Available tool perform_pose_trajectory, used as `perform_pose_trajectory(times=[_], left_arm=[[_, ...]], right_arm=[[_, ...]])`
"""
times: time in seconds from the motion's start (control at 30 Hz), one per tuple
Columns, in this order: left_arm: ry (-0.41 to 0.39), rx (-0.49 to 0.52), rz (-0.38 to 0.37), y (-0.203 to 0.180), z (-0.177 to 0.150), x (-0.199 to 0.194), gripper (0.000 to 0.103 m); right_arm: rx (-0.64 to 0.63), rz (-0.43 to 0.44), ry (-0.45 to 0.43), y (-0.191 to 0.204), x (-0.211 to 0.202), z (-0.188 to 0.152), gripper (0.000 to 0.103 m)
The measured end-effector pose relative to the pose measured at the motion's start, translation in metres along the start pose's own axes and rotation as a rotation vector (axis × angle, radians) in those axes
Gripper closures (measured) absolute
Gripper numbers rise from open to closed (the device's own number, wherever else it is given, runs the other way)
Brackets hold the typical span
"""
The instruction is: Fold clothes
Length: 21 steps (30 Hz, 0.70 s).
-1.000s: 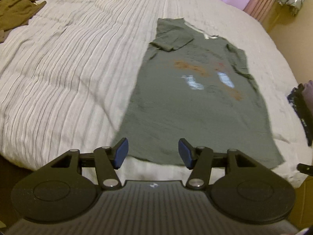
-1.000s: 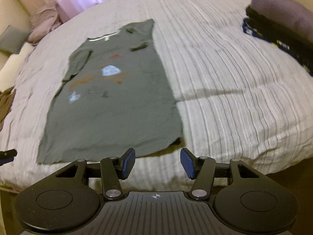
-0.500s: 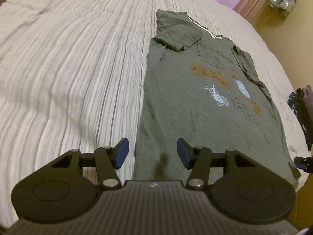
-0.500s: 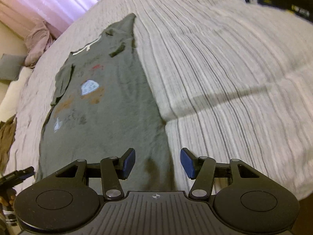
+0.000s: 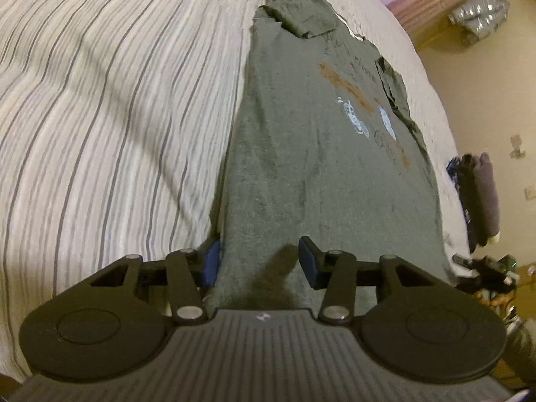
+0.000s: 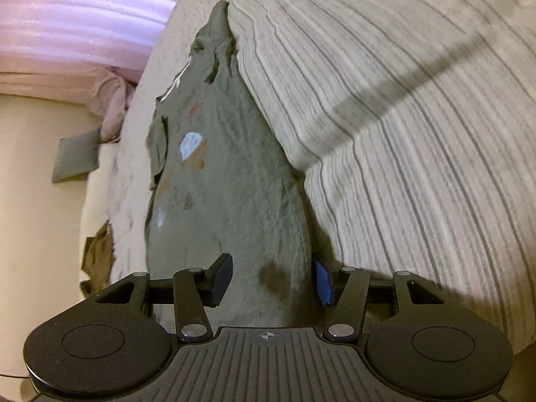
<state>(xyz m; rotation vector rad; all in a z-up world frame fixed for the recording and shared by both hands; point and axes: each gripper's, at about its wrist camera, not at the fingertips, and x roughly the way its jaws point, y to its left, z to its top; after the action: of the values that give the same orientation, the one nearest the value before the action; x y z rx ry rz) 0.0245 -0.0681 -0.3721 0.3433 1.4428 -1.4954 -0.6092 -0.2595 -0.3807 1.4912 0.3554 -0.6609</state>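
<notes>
You are bringing both grippers onto the T-shirt's [image 5: 301, 174] 2 hem corners: left gripper [image 5: 258, 261] closing, not yet clamped; right gripper [image 6: 273, 279] gaping. Next, pinch and lift.

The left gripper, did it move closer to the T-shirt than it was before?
Yes. The left gripper has come down to the grey T-shirt's near hem on the striped bedspread; its jaws have just been closing, astride the hem corner.
</notes>
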Motion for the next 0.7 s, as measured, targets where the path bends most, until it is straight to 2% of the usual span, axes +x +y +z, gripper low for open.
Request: perform_pose_trajectory(times=[0.13,0.17,0.2,0.23,0.3,0.5,0.7], left_arm=[[0.026,-0.016,0.006,0.006,0.004,0.002,0.096],[0.026,-0.013,0.005,0.006,0.004,0.001,0.100],[0.023,-0.004,0.006,0.005,0.003,-0.001,0.102],[0.019,0.006,0.007,0.004,0.002,-0.004,0.102],[0.007,0.020,0.005,0.002,0.000,-0.010,0.103],[-0.060,0.061,-0.015,-0.011,-0.004,-0.039,0.103],[-0.090,0.107,-0.017,-0.027,-0.021,-0.080,0.103]], right_arm=[[-0.014,0.017,0.043,-0.001,0.006,0.006,0.050],[-0.024,0.011,0.058,-0.001,0.008,0.007,0.080],[-0.034,0.005,0.074,0.000,0.009,0.008,0.096],[-0.052,-0.016,0.084,0.000,0.009,0.006,0.100],[-0.081,-0.016,0.081,0.002,0.005,0.005,0.101],[-0.134,0.017,-0.018,0.022,-0.028,-0.001,0.102],[-0.195,0.037,-0.032,0.045,-0.054,-0.015,0.102]])
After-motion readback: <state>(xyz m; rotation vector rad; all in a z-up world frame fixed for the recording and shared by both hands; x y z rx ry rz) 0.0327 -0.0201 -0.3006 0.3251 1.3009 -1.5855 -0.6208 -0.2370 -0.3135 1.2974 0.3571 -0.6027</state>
